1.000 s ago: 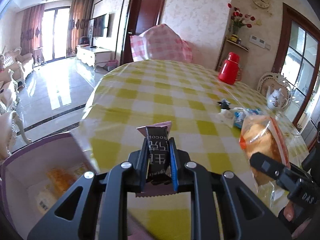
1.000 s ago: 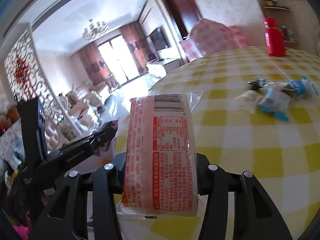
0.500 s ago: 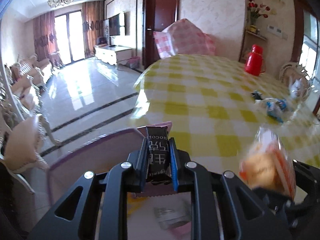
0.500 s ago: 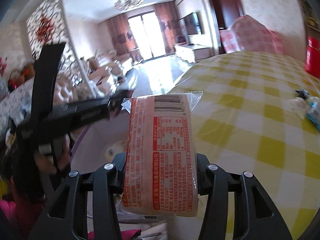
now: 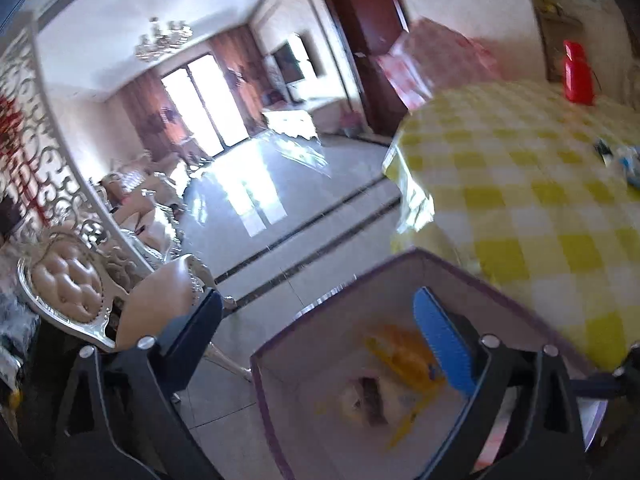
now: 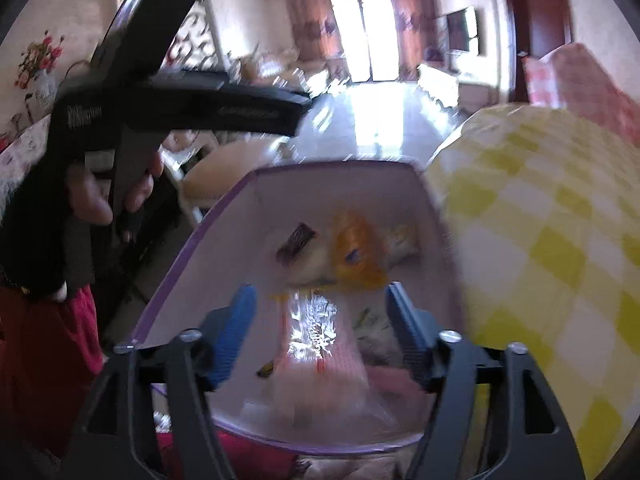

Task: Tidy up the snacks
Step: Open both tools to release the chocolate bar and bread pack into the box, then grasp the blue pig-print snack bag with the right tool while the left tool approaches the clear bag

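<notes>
Fingers (image 6: 240, 312) of the right gripper (image 6: 320, 344) are spreading, hanging over the open box (image 6: 424, 184) with the purple rim. The pink-and-white wrapped snack (image 6: 320, 356) is lying between them but off both pads, so it reads as let go and dropping into the box. Its long axis is running straight away from the fingers, toward the box's far wall; motion blur is hiding which end is the printed one.

Left gripper (image 5: 320, 320): fingers are also opening, already very wide, nothing between them. It is hovering over the same box (image 5: 500, 284), at the side away from the bench (image 5: 540, 184).

Inside the box: a dark chocolate bar (image 6: 298, 238) is lying aslant near the far wall, just beside an orange packet (image 6: 356, 254). The orange packet's axis is too smeared to call.

Coming move, as I judge it: back to the loose wrapped snacks (image 5: 624, 160) remaining on the yellow-checked bench, well apart from the box, out past its bench-side rim. The right gripper is sitting on the bench side of the box, so it looks the nearer hand. Those wrappers are too small and blurred to give an axis.
</notes>
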The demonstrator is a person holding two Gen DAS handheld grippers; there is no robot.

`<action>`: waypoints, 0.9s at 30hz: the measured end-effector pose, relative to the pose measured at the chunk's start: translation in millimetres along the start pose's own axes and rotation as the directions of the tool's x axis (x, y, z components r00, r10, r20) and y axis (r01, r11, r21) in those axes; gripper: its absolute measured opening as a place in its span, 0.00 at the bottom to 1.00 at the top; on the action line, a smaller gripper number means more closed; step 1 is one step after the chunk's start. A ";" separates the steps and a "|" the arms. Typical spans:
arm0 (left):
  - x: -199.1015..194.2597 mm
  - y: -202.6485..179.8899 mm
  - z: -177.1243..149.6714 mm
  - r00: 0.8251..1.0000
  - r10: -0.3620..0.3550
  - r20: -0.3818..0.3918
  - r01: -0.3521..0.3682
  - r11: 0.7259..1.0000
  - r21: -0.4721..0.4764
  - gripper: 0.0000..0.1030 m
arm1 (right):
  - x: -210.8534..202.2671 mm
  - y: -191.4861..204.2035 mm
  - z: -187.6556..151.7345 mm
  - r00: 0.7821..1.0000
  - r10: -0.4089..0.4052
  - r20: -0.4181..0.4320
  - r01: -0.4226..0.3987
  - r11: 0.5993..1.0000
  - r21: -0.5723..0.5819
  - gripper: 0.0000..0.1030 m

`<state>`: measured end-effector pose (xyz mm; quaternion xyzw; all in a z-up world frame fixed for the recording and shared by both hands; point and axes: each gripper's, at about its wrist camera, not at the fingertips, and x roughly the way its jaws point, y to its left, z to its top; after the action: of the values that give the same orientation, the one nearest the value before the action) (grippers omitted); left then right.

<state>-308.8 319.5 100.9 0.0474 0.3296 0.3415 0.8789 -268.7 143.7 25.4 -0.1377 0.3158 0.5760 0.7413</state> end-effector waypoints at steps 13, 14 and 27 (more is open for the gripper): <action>-34.2 -133.3 44.0 0.779 -0.622 0.078 0.617 0.739 -0.272 0.98 | -181.3 -226.7 -48.3 0.844 -0.524 0.116 0.368 0.723 0.585 0.86; -31.3 -159.4 49.5 0.752 -0.658 0.047 0.646 0.720 -0.253 0.98 | -191.9 -246.2 -61.3 0.830 -0.550 0.092 0.378 0.677 0.631 0.86; 14.5 -431.6 78.2 0.712 -0.677 -0.184 0.687 0.727 -0.015 0.98 | -254.2 -420.6 -146.1 0.767 -0.635 -0.089 0.377 0.335 0.863 0.86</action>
<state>-7.4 10.7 20.8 -0.0838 0.4094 -0.0130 0.9084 47.0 -259.8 6.3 0.2251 0.3910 0.0972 0.8871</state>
